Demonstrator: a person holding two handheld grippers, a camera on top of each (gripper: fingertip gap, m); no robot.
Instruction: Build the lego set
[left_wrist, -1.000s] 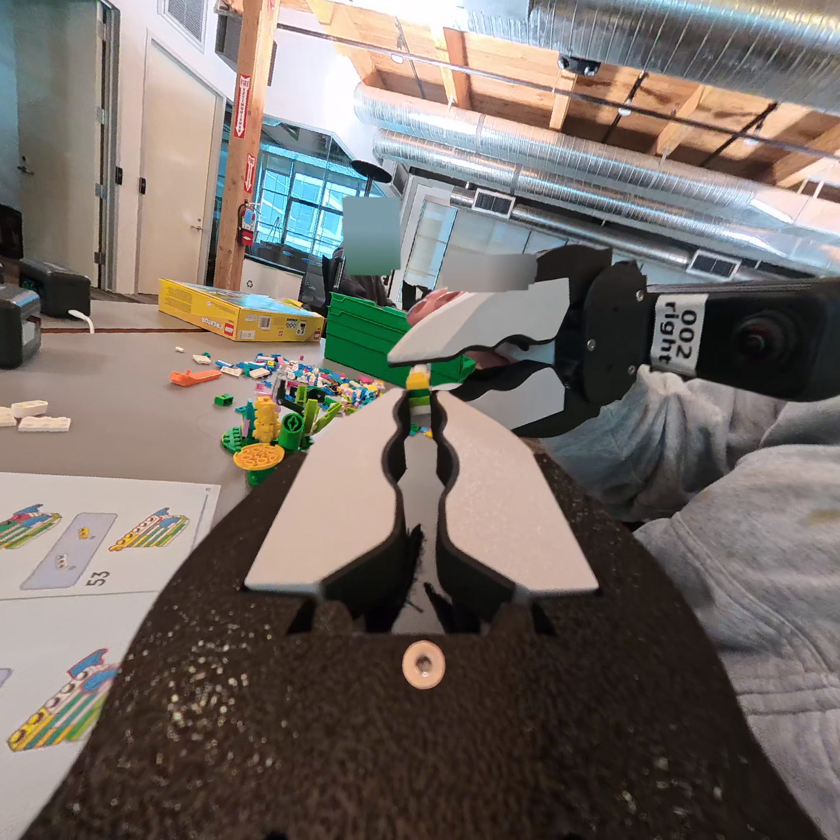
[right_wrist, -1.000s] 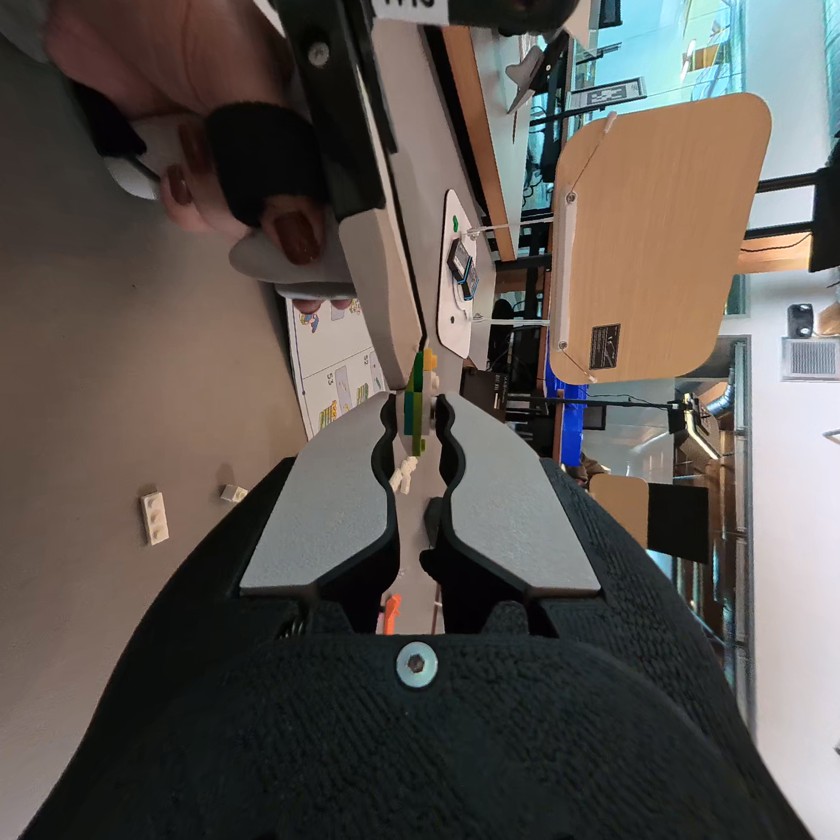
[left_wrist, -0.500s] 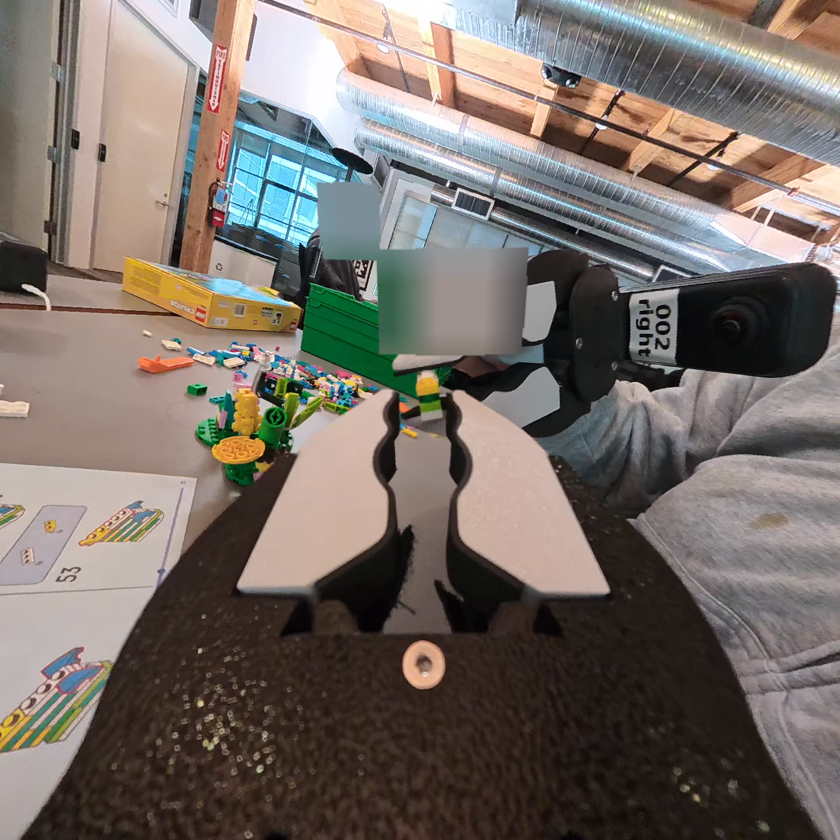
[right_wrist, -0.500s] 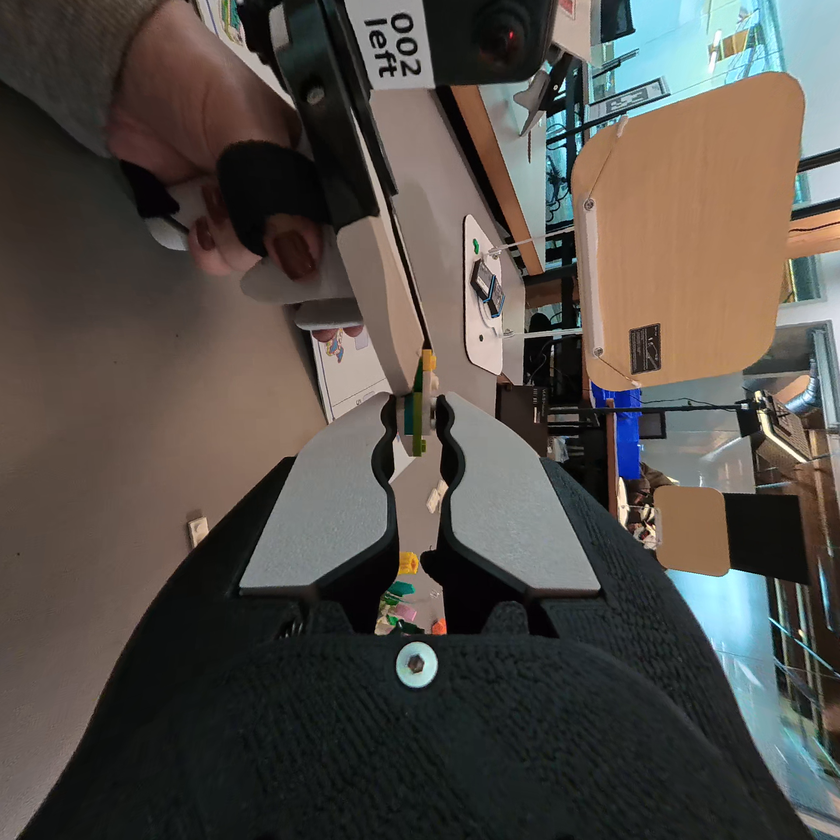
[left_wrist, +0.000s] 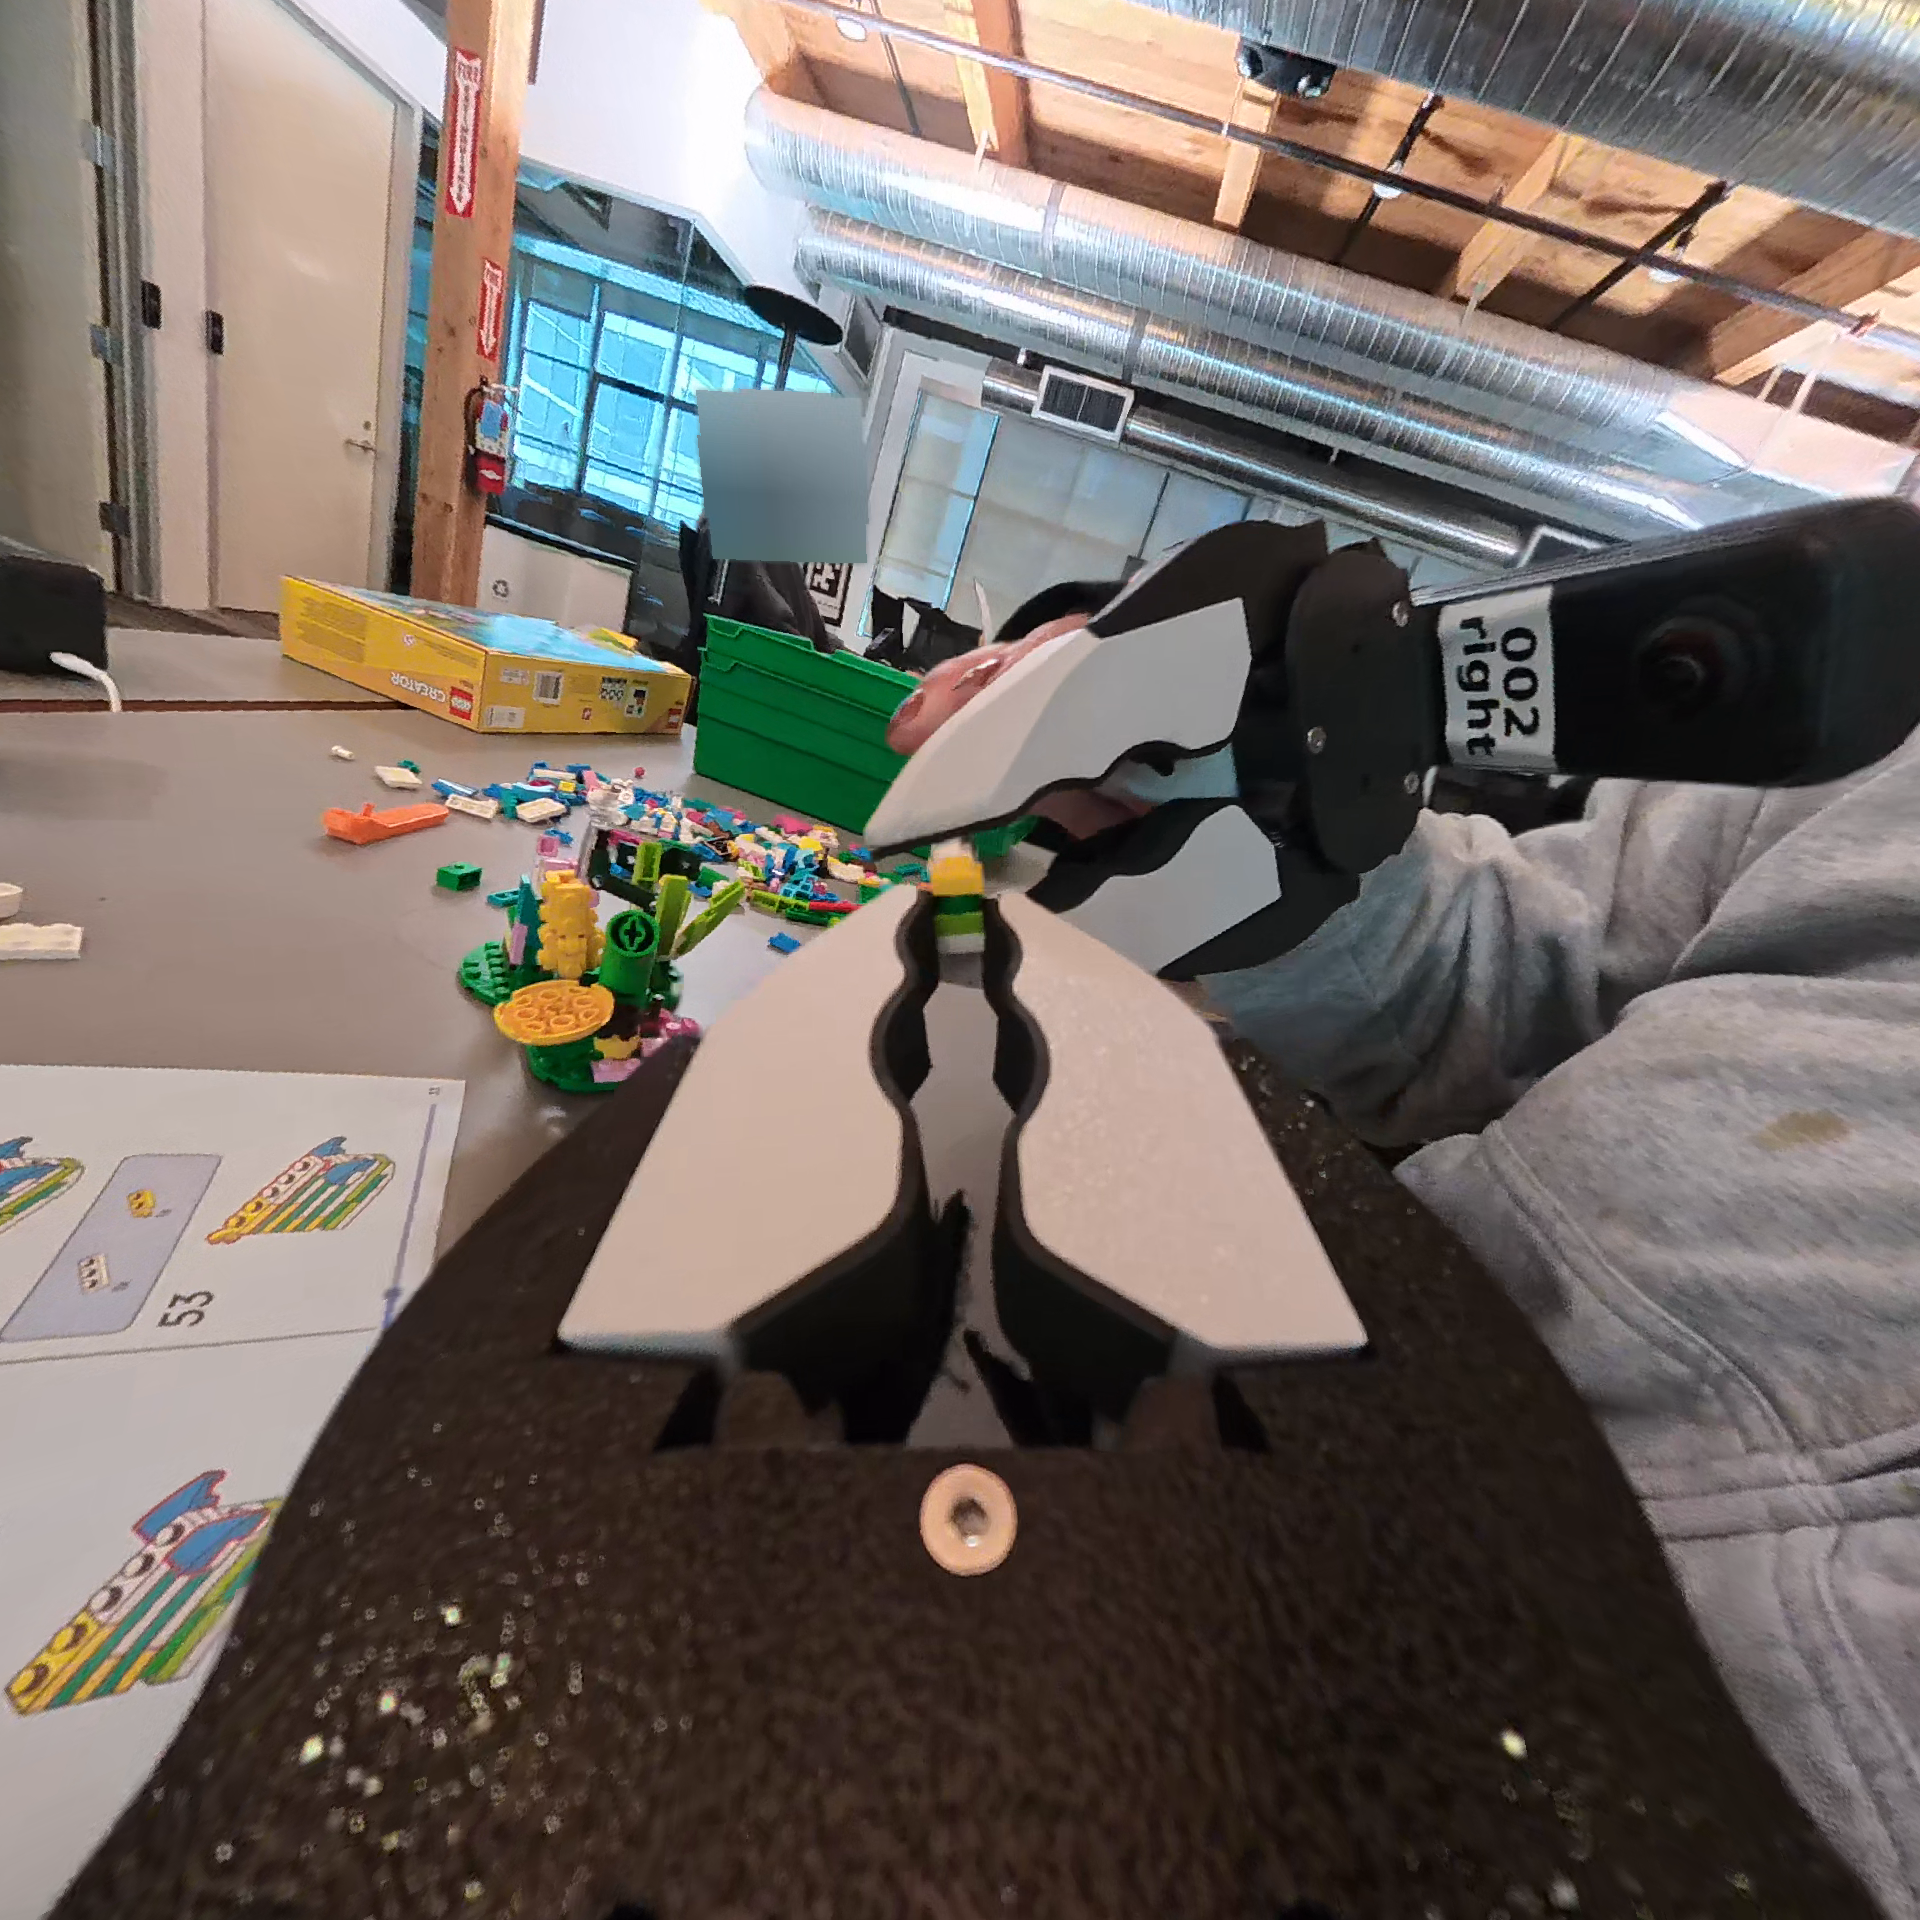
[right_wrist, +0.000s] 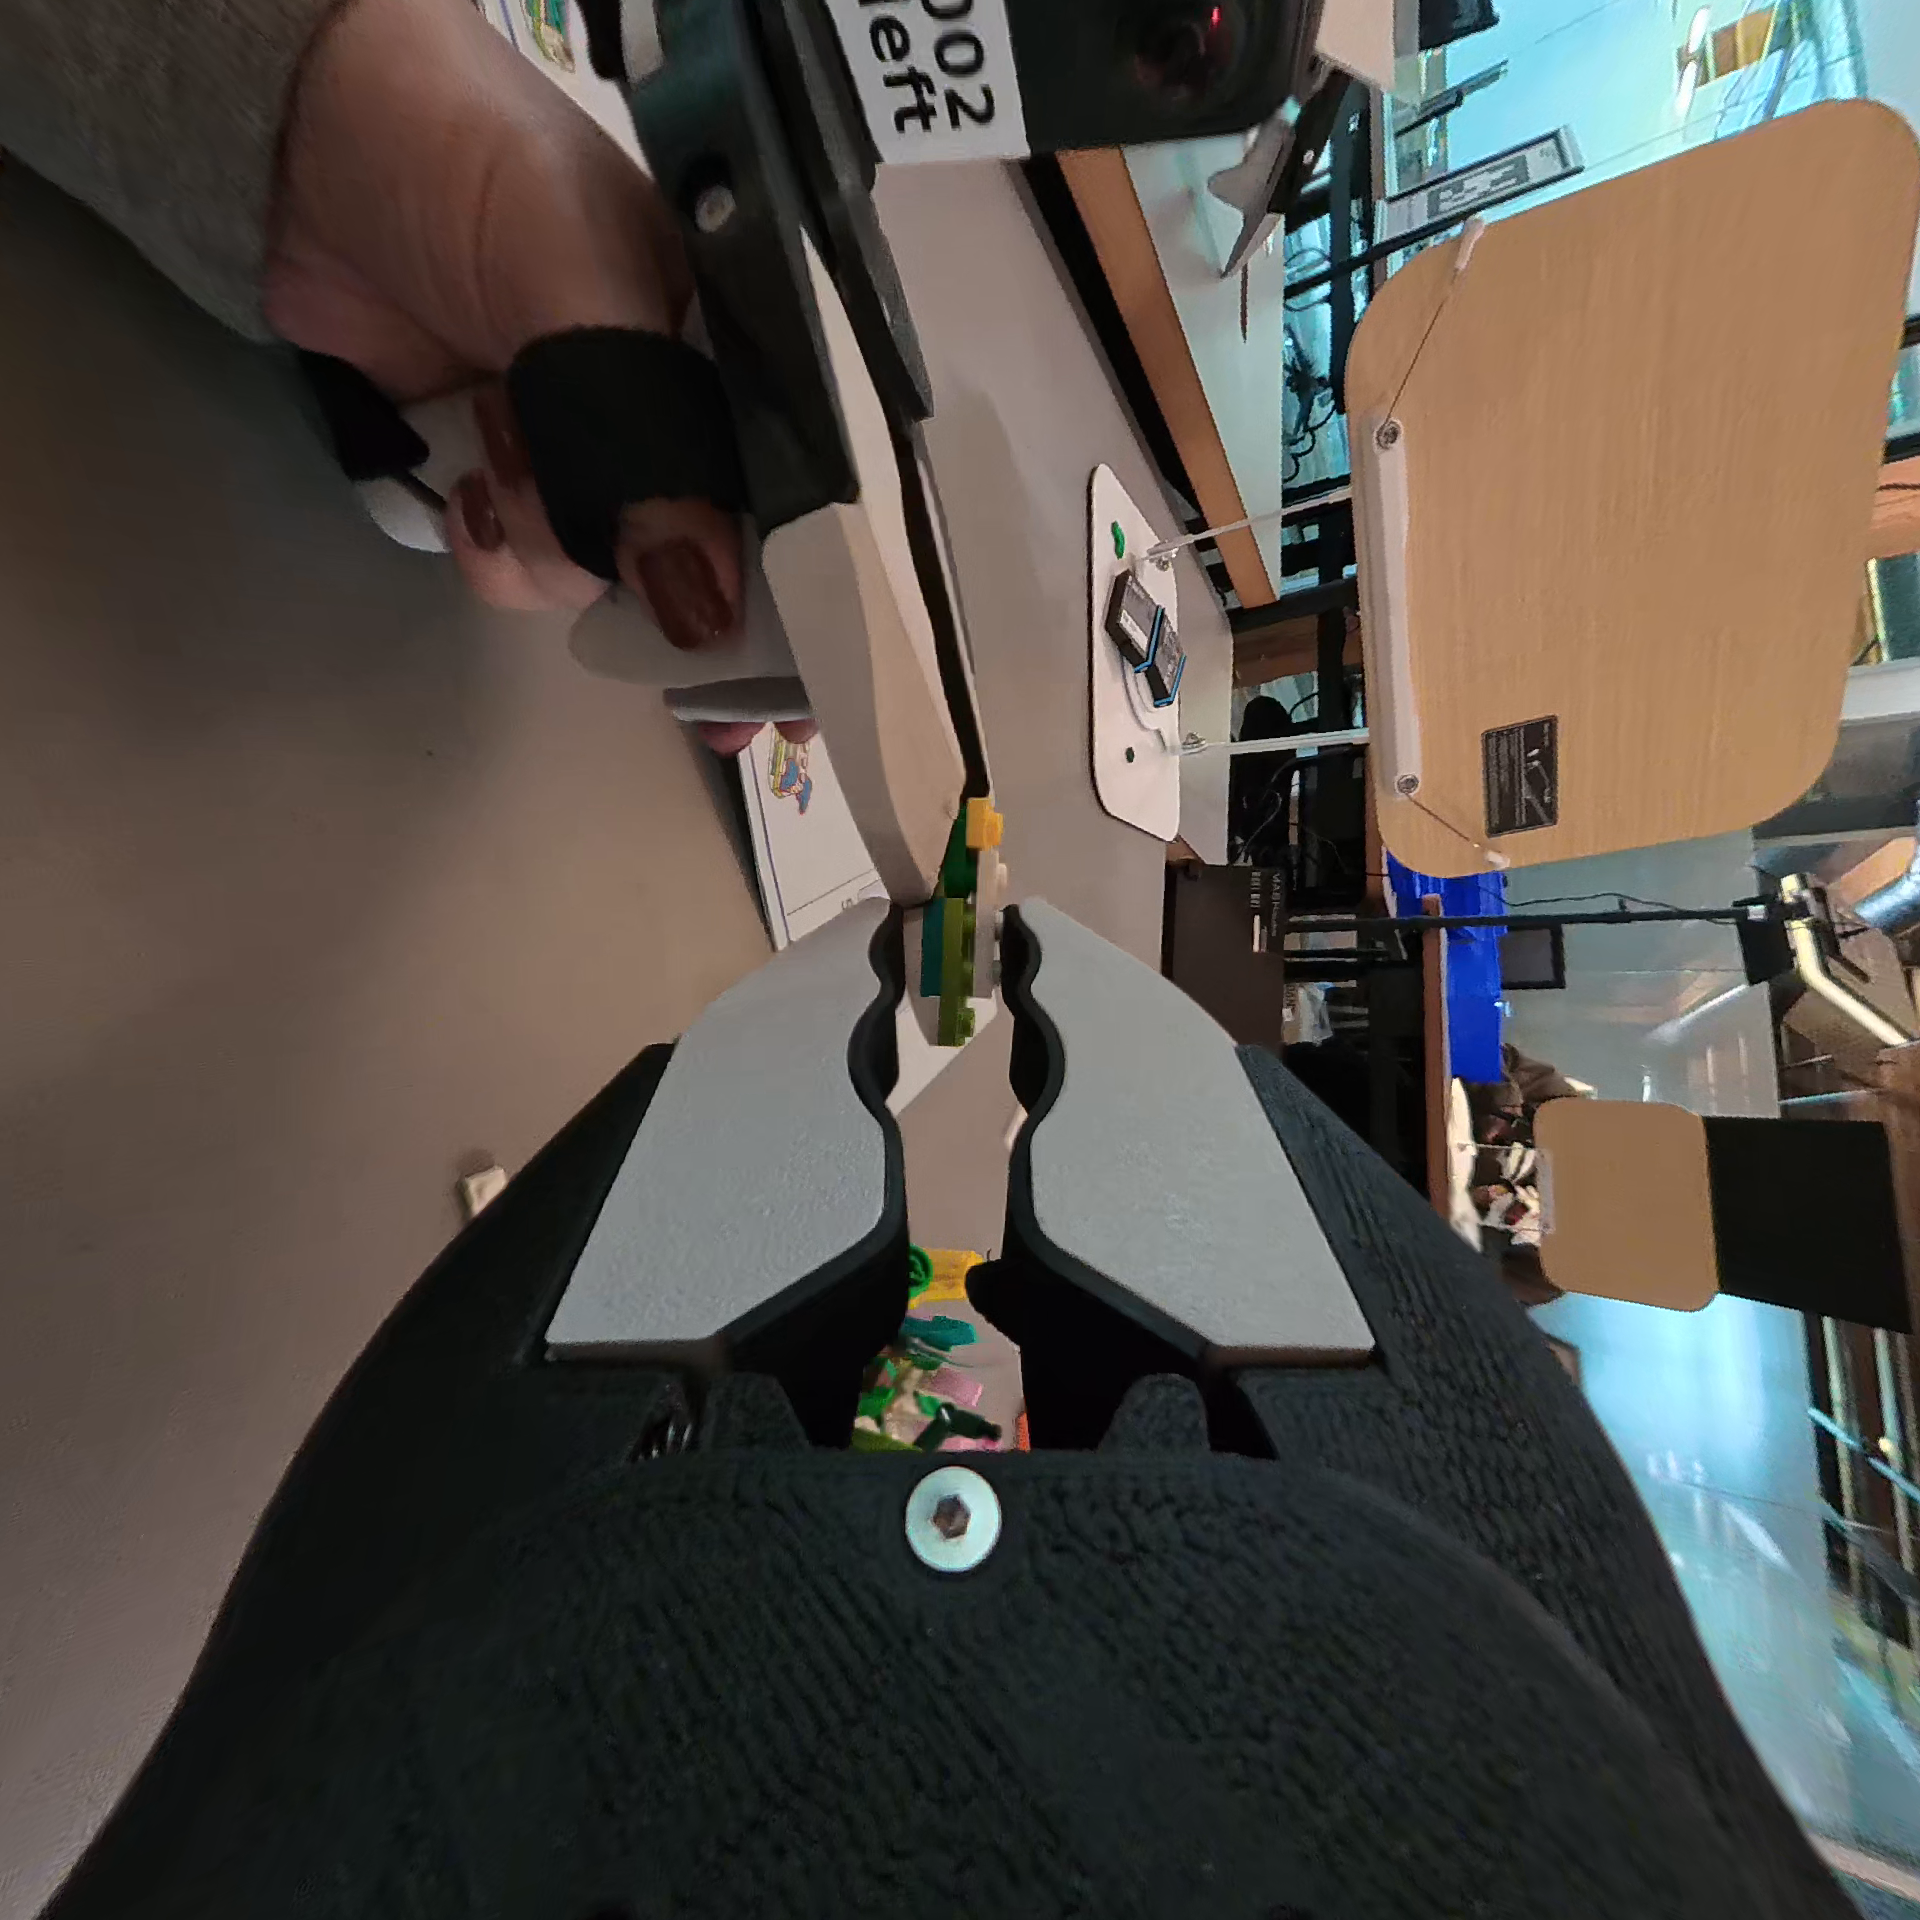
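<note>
We've got the small brick stack (left_wrist: 957, 906) pinched between both grippers, left gripper (left_wrist: 955, 914) and right gripper (right_wrist: 948, 961) each nearly closed on it, steadied above the table (left_wrist: 208, 831).

The left gripper (left_wrist: 958, 914) points forward and slightly up, fingertips nearly together, clamping a small brick stack (left_wrist: 957, 906). The right gripper (right_wrist: 948, 961) meets it crosswise, tips clamping the same stack.

Bin (left_wrist: 800, 717) behind bricks (left_wrist: 665, 821) — on table (left_wrist: 208, 831)

two close wrist views, facing each other
</note>
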